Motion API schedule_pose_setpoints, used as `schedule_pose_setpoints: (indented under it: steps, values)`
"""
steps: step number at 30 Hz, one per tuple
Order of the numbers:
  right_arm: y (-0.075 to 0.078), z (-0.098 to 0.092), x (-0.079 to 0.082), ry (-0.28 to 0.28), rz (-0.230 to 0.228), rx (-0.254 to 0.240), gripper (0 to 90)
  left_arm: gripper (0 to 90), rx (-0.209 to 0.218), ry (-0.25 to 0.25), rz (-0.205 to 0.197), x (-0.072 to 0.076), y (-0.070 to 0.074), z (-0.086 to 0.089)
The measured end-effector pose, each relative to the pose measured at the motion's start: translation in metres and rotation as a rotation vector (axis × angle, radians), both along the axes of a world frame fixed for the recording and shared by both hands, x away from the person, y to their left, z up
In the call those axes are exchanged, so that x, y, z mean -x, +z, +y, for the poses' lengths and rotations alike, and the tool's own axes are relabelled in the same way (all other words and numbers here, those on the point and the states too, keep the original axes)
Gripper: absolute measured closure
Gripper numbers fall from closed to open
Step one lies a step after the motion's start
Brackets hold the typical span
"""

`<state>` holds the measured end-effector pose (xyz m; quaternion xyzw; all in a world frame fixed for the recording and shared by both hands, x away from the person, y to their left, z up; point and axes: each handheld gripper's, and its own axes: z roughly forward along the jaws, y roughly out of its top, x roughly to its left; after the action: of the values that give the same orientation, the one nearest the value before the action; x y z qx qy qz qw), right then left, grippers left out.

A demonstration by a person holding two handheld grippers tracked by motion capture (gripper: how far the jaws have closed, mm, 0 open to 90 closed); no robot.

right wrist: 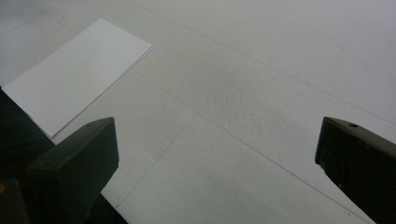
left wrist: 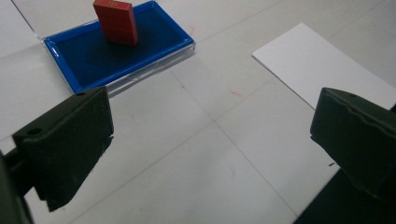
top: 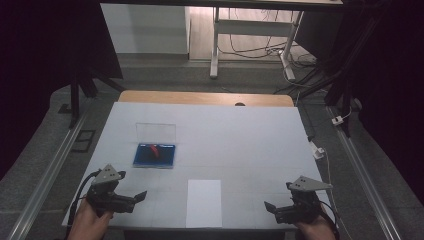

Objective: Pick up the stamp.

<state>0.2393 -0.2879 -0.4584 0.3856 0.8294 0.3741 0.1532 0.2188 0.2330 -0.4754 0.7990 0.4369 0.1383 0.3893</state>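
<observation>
High view: white sheet of paper (top: 204,202) lies flat at the near table edge, 6 o'clock from table centre, between the two grippers, touching neither. Long side runs toward 12.

Left gripper (top: 139,196) sits at 9 o'clock from the sheet, near it, jaws pointing toward 3. Left gripper view: jaws wide apart, nothing between them but bare table; sheet corner (left wrist: 322,65) shows at 2 o'clock past the right-hand jaw.

Right gripper (top: 270,206) sits at 3 o'clock from the sheet, jaws pointing toward 9. Right gripper view: jaws also wide apart, empty; sheet (right wrist: 74,74) at 10 o'clock beyond the left-hand jaw.

Blue tray (top: 142,159) rests at 11 o'clock from the sheet, well apart from it, with a clear lid (top: 156,131) standing up at its far edge. Red block (left wrist: 116,21) stands inside the tray, tilted, toward the far end.

White table (top: 240,135) carries everything; a hand (top: 87,222) grips each tool at the bottom edge.
</observation>
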Motion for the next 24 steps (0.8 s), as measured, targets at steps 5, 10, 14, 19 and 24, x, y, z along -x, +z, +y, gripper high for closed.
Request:
schedule_pose_setpoints:
  steps: [5,10,14,19,24]
  values:
    - [0.000,0.000,0.000,0.001,0.003,0.000,0.1,0.0,-0.008,0.009,0.002,-0.010,0.001,-0.002]
    - [0.000,0.000,0.000,0.002,0.007,0.005,0.1,0.0,-0.031,0.018,0.003,-0.020,0.000,-0.003]
    - [0.000,0.001,-0.001,0.003,0.008,0.010,0.0,0.0,-0.037,0.023,0.004,-0.028,0.000,-0.003]
    - [0.000,0.001,-0.001,0.004,0.008,0.010,0.0,0.0,-0.031,0.026,-0.008,-0.042,0.000,-0.003]
    - [-0.001,0.001,-0.001,0.008,0.007,0.014,0.0,0.0,-0.022,0.031,-0.022,-0.053,-0.001,-0.004]
